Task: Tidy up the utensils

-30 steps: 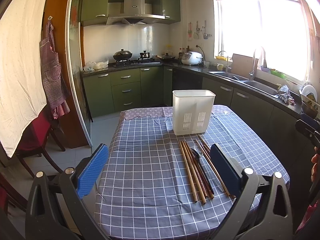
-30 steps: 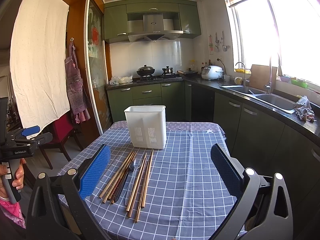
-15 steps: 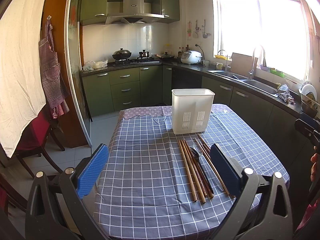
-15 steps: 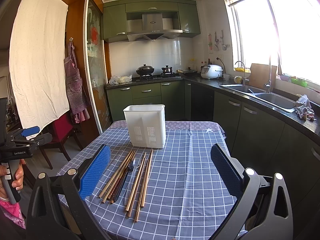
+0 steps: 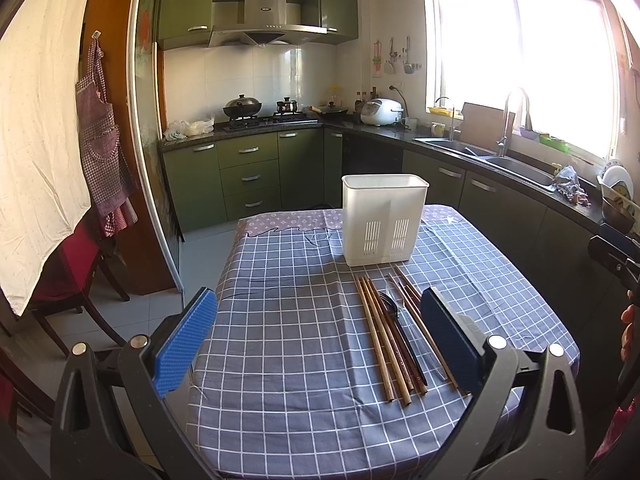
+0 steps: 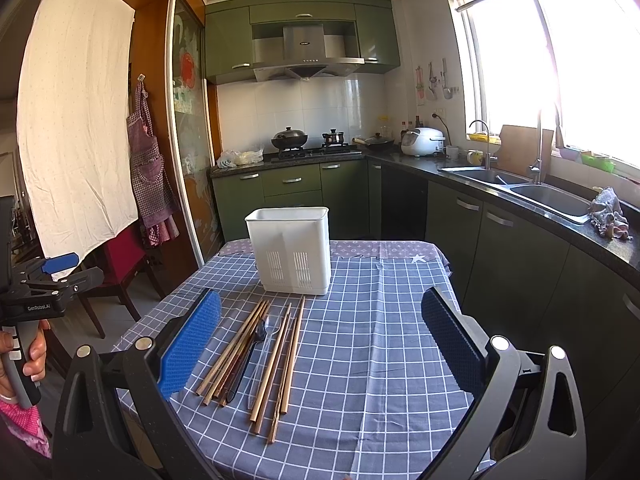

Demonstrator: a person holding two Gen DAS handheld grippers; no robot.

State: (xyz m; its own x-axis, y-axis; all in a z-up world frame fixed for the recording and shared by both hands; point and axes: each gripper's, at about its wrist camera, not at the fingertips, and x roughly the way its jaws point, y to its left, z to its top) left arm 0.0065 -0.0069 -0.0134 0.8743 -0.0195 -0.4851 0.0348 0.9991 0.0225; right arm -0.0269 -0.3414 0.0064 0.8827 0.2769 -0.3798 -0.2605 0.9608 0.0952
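A white slotted utensil holder point(image 5: 384, 218) point(image 6: 291, 250) stands upright on the blue checked tablecloth point(image 5: 288, 320) point(image 6: 372, 344). In front of it lie several wooden chopsticks point(image 5: 380, 336) point(image 6: 276, 356), a black spoon point(image 5: 394, 316) point(image 6: 250, 356) and a clear plastic spoon point(image 6: 266, 340), side by side. My left gripper point(image 5: 320, 340) hangs open above the table's near edge, with the utensils by its right finger. My right gripper point(image 6: 320, 340) is open too, the utensils lying near its left finger. Neither holds anything.
A red chair point(image 5: 76, 264) stands left of the table. Green cabinets, a stove with a wok point(image 5: 242, 106) and a sink point(image 6: 516, 186) line the far and right walls. The other gripper and a hand point(image 6: 24, 344) show at each view's edge.
Both grippers have drifted very slightly; the holder and utensils lie where they were. Both stay open.
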